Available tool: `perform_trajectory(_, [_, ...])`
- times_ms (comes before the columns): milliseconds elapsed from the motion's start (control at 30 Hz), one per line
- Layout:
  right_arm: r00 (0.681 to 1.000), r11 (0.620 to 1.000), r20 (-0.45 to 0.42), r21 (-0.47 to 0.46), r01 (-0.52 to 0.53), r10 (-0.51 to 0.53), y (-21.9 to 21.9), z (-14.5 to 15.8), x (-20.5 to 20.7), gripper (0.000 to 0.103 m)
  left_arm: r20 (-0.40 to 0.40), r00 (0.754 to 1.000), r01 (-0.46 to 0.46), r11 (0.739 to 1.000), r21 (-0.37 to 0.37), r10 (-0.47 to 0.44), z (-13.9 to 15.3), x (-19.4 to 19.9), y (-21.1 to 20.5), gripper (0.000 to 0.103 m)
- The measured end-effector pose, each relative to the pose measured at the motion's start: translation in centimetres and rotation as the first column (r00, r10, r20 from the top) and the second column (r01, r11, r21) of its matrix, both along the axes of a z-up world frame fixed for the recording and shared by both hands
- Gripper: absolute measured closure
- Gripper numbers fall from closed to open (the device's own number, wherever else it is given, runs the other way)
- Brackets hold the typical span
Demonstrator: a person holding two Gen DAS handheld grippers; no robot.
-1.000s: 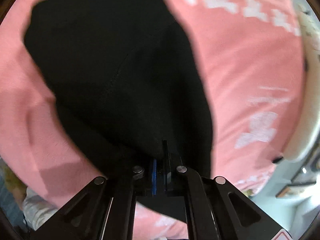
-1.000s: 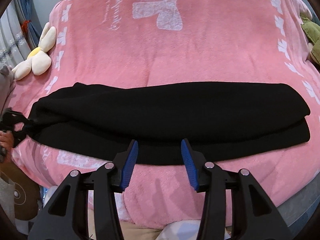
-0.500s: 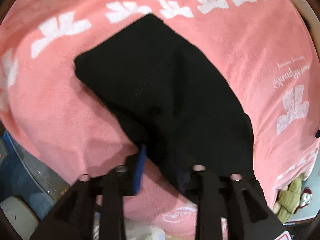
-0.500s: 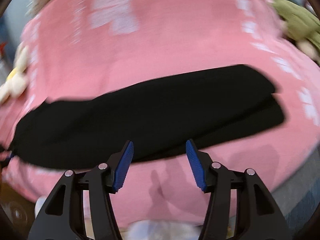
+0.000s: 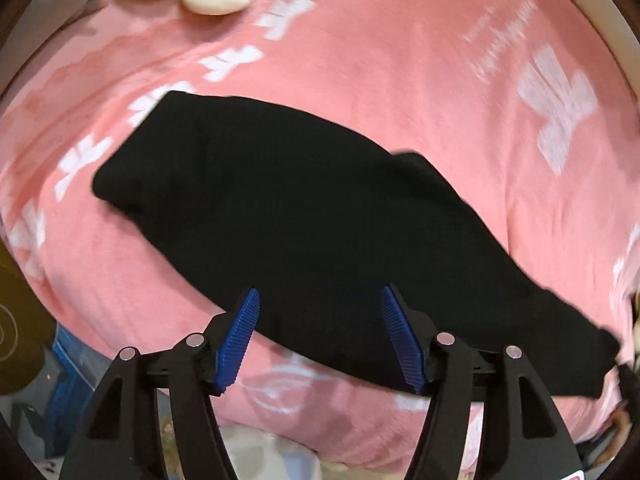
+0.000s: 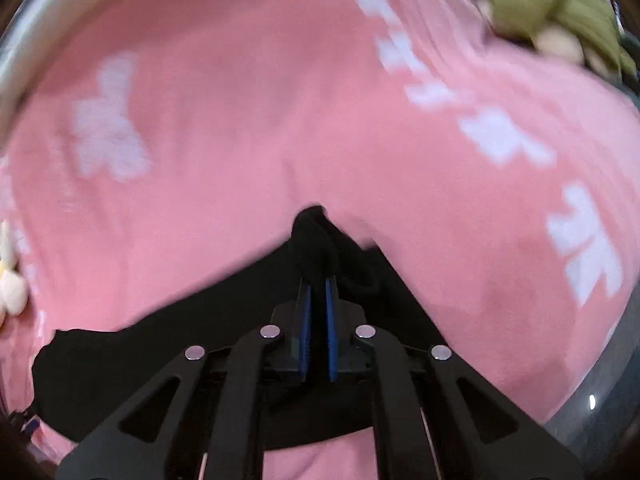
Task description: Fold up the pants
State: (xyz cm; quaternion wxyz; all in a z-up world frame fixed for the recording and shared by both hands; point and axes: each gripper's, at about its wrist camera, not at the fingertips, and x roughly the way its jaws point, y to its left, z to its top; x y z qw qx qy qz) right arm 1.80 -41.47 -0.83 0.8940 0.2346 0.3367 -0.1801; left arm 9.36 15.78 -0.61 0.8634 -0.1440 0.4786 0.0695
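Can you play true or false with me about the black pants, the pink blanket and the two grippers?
1. The right gripper is pinching the black pants. True.
2. The left gripper is squeezed shut. False: its jaws stand wide apart and hold nothing.
3. The pants lie on a pink blanket with white bows. True.
4. The plush toy near the right gripper's view corner is blue. False: it is green.
5. The pants are bunched into a ball. False: they lie in a long flat strip across the blanket.
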Motion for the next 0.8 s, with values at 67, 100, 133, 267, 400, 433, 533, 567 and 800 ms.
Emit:
perform_trajectory(67, [1.0,0.997,0.018,-0.072,-0.001,0.002,0.2,1.2,-1.6,0.098,-0.011,1.0,0.016,1.0,0.006,-0.016,-0.5,0.1,-1.1,0.042])
perform_trajectory(100, [1.0,0.997,-0.006,-0.08,0.005,-0.006,-0.2,0.5,-1.8,0.098,-0.019,1.0,0.019,1.0,0.004,-0.019,-0.9,0.3,-1.5,0.042])
perform_trajectory(133, [0.998,0.996,-0.064,-0.084,0.003,-0.008,-0.8,-1.0,-1.5,0.096,-0.032,0.999,0.022,1.0,0.001,-0.022,-1.4,0.5,-1.8,0.042])
perform_trajectory(267, [0.992,0.997,-0.124,-0.077,-0.005,-0.005,-1.1,-3.8,-1.7,0.085,-0.064,0.997,0.042,0.999,0.011,-0.041,-2.6,0.4,-3.4,0.042])
perform_trajectory(400, [0.997,0.971,-0.069,-0.241,0.012,-0.03,2.8,0.5,-1.6,0.075,-0.028,0.999,0.045,0.997,0.068,-0.043,-2.3,-0.1,-3.9,0.04])
perform_trajectory(433, [0.999,0.968,-0.049,-0.249,-0.025,0.013,4.4,1.4,-1.1,0.075,-0.022,0.999,0.04,0.995,0.087,-0.039,-2.3,-0.2,-3.9,0.037])
perform_trajectory(533, [0.975,0.945,-0.006,-0.243,-0.217,0.223,11.3,3.0,1.3,0.075,-0.027,0.999,0.03,0.995,0.095,-0.028,-2.6,0.0,-3.4,0.036])
perform_trajectory(567, [0.951,0.921,-0.011,-0.246,-0.301,0.308,14.3,3.1,2.7,0.073,-0.028,0.999,0.027,0.995,0.095,-0.024,-2.7,0.1,-3.3,0.036])
perform_trajectory(800, [0.64,0.639,-0.039,-0.041,-0.769,0.768,34.9,-1.5,13.2,0.064,-0.034,0.999,0.041,0.993,0.106,-0.038,-3.5,-0.1,-2.3,0.036])
